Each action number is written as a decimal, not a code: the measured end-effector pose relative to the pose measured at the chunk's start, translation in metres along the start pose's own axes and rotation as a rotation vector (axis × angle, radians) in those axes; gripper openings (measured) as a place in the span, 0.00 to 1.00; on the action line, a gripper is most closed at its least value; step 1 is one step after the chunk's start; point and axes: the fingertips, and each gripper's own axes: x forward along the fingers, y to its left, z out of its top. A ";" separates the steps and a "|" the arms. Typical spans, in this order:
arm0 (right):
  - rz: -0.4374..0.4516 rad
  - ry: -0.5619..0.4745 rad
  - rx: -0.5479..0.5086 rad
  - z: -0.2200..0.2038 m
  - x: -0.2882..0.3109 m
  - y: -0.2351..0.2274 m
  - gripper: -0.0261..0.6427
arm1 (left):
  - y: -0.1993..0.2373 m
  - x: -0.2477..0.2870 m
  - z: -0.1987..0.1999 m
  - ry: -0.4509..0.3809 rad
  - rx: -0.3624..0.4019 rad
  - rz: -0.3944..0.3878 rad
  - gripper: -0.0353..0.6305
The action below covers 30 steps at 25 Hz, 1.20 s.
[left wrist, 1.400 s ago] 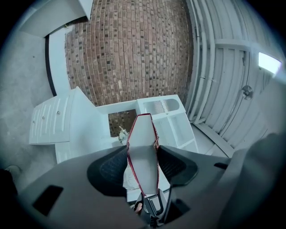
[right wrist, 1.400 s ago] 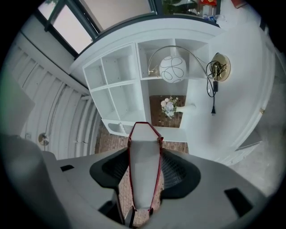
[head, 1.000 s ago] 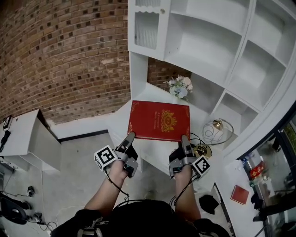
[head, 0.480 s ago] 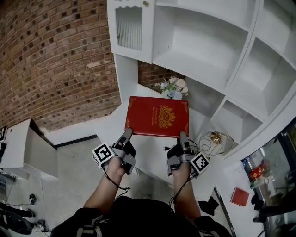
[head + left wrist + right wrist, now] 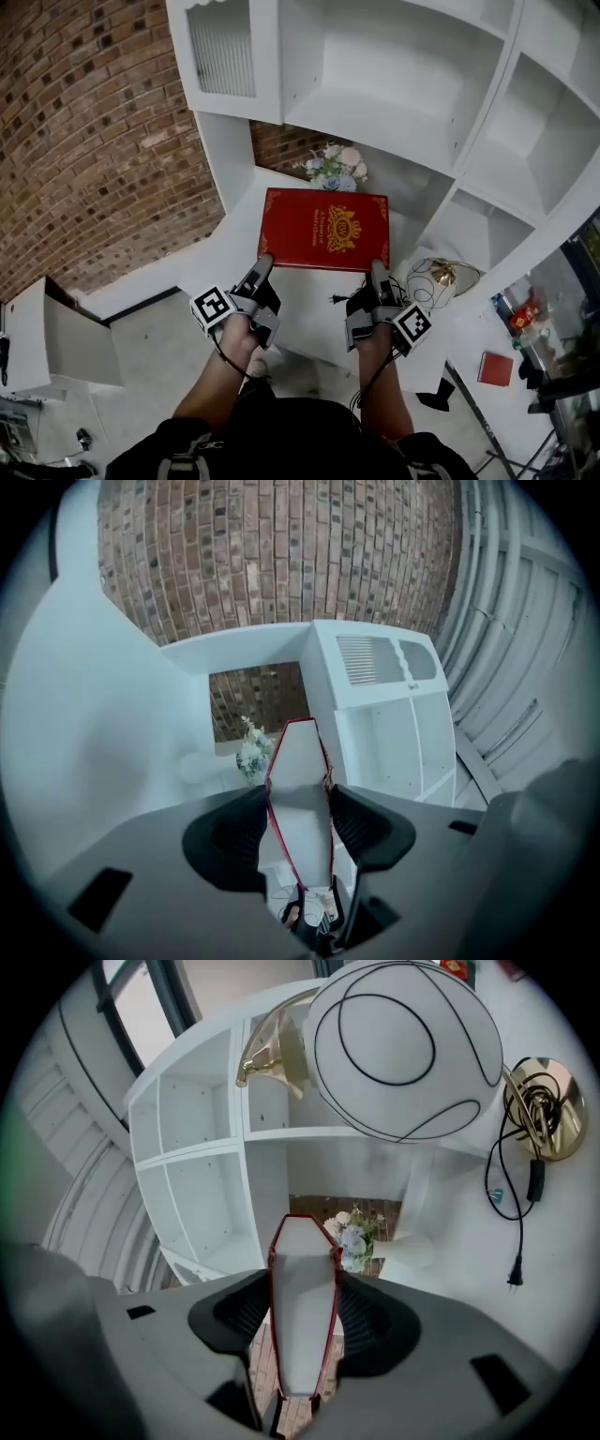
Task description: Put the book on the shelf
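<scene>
Bright even daylight; soft shadows; gripper views fisheye-warped, dark corners.

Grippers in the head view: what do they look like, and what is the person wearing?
The left gripper and right gripper are grey and black, each with a white cube bearing black square markers and a thin black cable along the arm. Their pads are black and ribbed. The person wears a dark top; no sleeves cover the forearms.

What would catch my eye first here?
The large red book with gold ornament stands out at the centre, gripped at its near edge by the left gripper and right gripper. Beyond it rises a tall white shelf unit, with a small bouquet of pale flowers in its lower niche.
</scene>
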 end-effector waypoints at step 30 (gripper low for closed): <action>0.017 -0.373 -0.140 0.033 -0.001 0.038 0.40 | -0.023 0.108 0.005 0.400 -0.070 -0.194 0.40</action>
